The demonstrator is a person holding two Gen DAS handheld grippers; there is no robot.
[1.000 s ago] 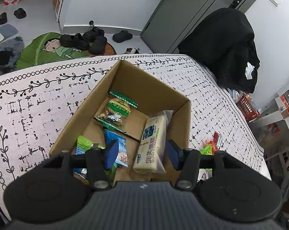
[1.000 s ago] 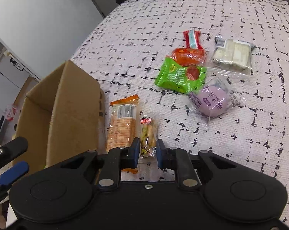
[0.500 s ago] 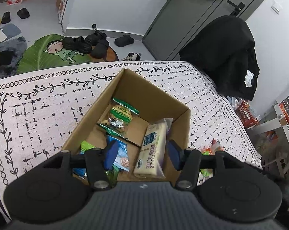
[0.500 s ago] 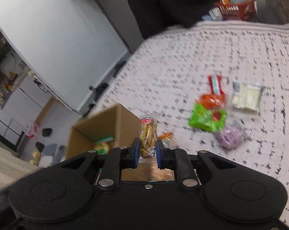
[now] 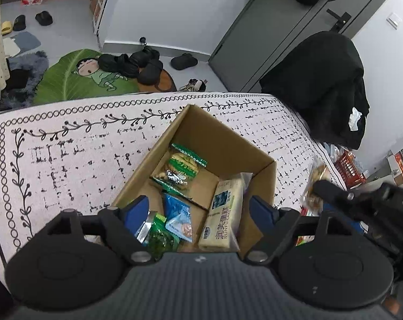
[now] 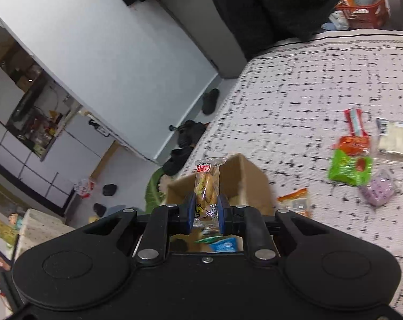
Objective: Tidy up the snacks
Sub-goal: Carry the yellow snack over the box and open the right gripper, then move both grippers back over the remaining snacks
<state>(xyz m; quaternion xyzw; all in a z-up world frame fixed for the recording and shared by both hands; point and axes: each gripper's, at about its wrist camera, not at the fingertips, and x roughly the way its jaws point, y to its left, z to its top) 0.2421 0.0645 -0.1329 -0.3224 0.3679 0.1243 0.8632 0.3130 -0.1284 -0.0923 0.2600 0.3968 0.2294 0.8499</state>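
A snack packet (image 6: 205, 186) is clamped in the right gripper (image 6: 205, 212) above a cardboard box (image 5: 229, 138) on a patterned tablecloth (image 5: 76, 154). The left gripper (image 5: 198, 212) is held apart. Slippers (image 5: 137, 62) are scattered on the grey floor.

cream cake packet (image 5: 222, 214) in box, printed "RUNFU CAKE"

Grey door (image 5: 268, 34), white wall (image 5: 169, 8), green cartoon rug (image 5: 89, 80), grey floor.

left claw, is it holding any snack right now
No, the left claw is open and empty, hovering above the cardboard box with its fingers apart and nothing between them.
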